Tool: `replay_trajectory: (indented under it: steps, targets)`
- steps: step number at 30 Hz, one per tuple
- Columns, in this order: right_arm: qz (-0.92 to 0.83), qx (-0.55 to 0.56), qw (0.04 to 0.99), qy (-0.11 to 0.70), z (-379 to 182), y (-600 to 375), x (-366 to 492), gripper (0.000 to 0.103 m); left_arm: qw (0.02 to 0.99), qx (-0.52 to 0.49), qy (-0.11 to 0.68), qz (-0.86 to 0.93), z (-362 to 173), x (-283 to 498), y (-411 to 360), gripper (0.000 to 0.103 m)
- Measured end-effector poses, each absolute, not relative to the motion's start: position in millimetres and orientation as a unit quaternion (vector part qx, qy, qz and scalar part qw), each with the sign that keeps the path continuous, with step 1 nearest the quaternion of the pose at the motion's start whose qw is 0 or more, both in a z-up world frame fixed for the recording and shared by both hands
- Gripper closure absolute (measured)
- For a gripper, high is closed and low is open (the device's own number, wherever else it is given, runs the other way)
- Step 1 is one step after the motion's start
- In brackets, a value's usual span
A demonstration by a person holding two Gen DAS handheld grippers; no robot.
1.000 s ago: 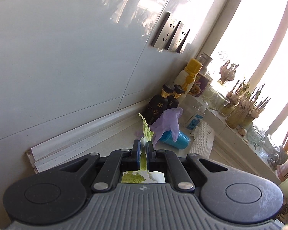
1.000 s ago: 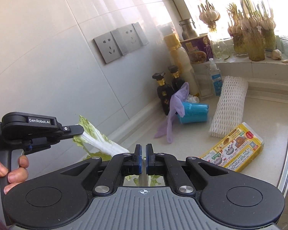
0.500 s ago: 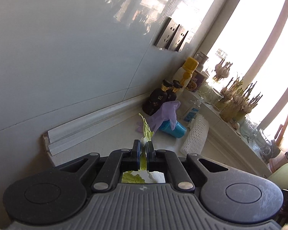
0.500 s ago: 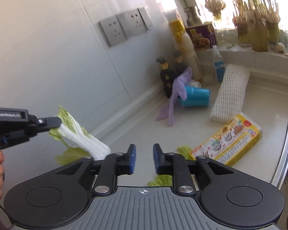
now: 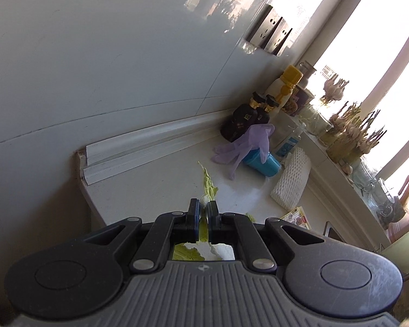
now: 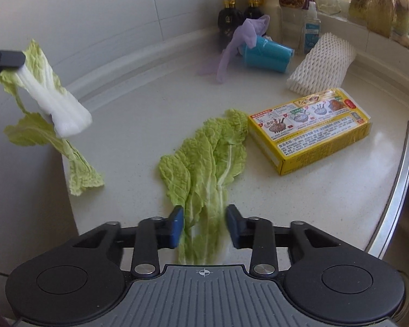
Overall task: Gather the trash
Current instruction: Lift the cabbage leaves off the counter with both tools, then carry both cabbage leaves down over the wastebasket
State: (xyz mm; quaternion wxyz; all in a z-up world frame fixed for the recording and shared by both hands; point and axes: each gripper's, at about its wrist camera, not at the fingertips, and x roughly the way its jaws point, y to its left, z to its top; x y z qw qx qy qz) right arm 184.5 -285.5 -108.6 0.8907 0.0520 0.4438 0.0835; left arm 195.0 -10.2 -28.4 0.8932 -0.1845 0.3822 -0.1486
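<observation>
My left gripper [image 5: 201, 209] is shut on a cabbage leaf [image 5: 207, 184] with a white stalk. In the right wrist view that leaf [image 6: 50, 100] hangs in the air at the left, off the counter's corner, held by the left fingers [image 6: 6, 59]. My right gripper [image 6: 204, 222] is open, its jaws on either side of a second green cabbage leaf [image 6: 210, 160] that lies flat on the white counter [image 6: 139, 114]. A yellow food box [image 6: 310, 128] lies just right of that leaf.
At the back stand two dark bottles [image 6: 238, 13], a purple glove [image 6: 242, 38] draped over a blue roll [image 6: 267, 55], a white foam net [image 6: 321, 65] and a small spray bottle [image 6: 310, 28]. A sink rim [image 6: 403, 190] runs along the right. The counter ends at the left corner.
My right gripper has opened wide and tipped down over the leaf on the counter. My left gripper has drawn back to the left with its cabbage leaf still held.
</observation>
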Motion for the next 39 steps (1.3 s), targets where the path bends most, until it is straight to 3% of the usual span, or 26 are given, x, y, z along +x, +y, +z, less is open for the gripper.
replay_trajectory:
  steps: [2,5,14,23,39]
  targets:
    - [0.088,0.053,0.889,0.447,-108,-285,185,0.092,0.893,-0.188,0.381,-0.146,-28,195,-8,0.098]
    - [0.084,0.088,0.889,0.442,-105,-294,187,0.094,0.892,-0.196,0.381,-0.142,-27,196,-5,0.098]
    - [0.134,0.224,0.879,0.399,-50,-316,188,0.094,0.892,-0.218,0.368,-0.143,-15,188,9,0.098]
    - [0.187,0.243,0.865,0.398,-7,-290,182,0.093,0.895,-0.221,0.370,-0.118,-12,168,42,0.098]
    - [0.274,0.190,0.796,0.506,-46,-184,167,0.093,0.865,-0.228,0.446,-0.011,-104,133,115,0.098]
